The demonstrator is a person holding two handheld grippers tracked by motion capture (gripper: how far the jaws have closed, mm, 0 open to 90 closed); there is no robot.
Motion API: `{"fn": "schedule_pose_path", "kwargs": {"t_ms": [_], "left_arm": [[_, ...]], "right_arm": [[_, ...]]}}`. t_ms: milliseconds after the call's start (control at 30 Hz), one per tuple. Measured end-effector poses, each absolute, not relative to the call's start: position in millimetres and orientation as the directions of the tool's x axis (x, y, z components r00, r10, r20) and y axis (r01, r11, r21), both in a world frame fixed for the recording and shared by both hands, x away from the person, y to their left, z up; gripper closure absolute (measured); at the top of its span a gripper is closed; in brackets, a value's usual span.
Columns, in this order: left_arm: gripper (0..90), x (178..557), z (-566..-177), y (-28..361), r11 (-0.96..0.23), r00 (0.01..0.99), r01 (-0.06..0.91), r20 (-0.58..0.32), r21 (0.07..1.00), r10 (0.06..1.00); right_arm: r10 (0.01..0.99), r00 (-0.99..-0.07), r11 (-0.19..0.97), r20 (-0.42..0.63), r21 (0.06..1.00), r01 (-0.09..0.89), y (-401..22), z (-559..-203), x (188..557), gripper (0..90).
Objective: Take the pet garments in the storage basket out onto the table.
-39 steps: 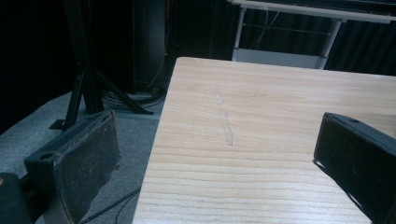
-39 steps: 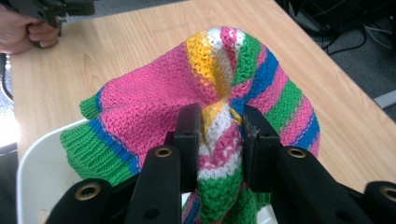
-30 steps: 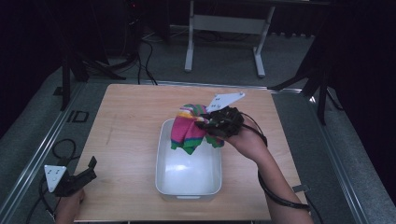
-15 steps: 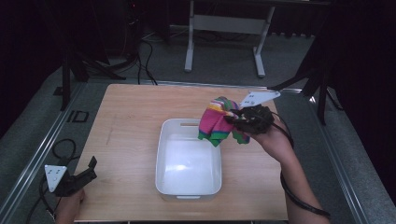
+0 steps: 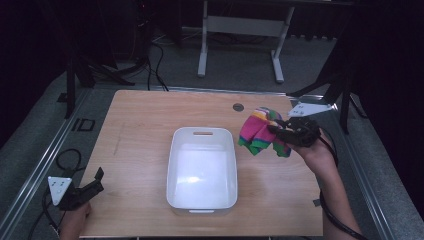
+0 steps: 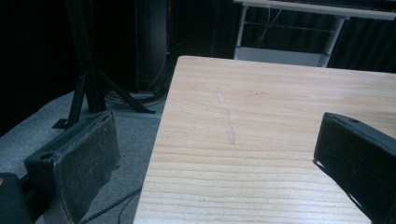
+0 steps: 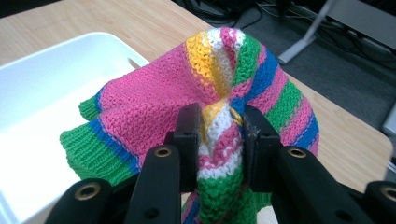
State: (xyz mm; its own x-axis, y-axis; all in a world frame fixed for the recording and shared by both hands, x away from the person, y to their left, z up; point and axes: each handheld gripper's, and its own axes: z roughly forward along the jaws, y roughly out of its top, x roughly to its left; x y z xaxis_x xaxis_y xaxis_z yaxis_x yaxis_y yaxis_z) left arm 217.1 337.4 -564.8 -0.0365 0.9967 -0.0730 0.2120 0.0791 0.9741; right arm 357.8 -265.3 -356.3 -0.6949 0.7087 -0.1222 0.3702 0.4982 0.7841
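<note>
Now, step: carry phase — cloth is lifted and held in the air, off to the right of the tub; judged as a move between tub and bench, direction not readable from this moment alone.
R tongs (image 7: 219, 135): pinching a bunched fold of the knitted cloth (image 7: 154, 102), jaws pressed onto it from both sides; in high view R tongs (image 5: 295, 134) sit over the right part of the bench, hand underneath.
Cloth: striped pink/green/blue/yellow/white, hanging from the pinch, in high view (image 5: 260, 131) just beside the tub's right rim, not inside it. Whether its low edge touches the bench: cannot tell.
Tub (image 5: 175, 165): white, mid-bench, nothing seen in it.
L tongs (image 5: 82, 189): spread wide, holding nothing, parked at the near-left corner of the bench (image 5: 140, 125), well apart from tub and cloth; L gripper view shows bare wood between the jaws.
Next move, est.: lower R hand till cloth rests on bare bench right of tub, then release. Cloth is soft, may snag on the pads — lift straight off.
Risk: trailing edge drapes over tub rim.
</note>
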Motion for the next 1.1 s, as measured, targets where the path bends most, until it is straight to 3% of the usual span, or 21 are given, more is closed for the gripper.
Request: {"fn": "schedule_pose_path", "kwargs": {"t_ms": [500,1100], "left_arm": [[0.9,217,-565,337,0.075,-0.032,0.213,-0.069,0.974,0.997],[0.9,217,-565,337,0.071,-0.033,0.212,-0.065,0.975,0.997]], "right_arm": [[0.779,-0.621,0.461,-0.089,0.753,0.470,-288,-421,377,70.5],[0.789,-0.613,0.452,-0.036,0.709,0.541,-271,-498,404,70.3]]}}
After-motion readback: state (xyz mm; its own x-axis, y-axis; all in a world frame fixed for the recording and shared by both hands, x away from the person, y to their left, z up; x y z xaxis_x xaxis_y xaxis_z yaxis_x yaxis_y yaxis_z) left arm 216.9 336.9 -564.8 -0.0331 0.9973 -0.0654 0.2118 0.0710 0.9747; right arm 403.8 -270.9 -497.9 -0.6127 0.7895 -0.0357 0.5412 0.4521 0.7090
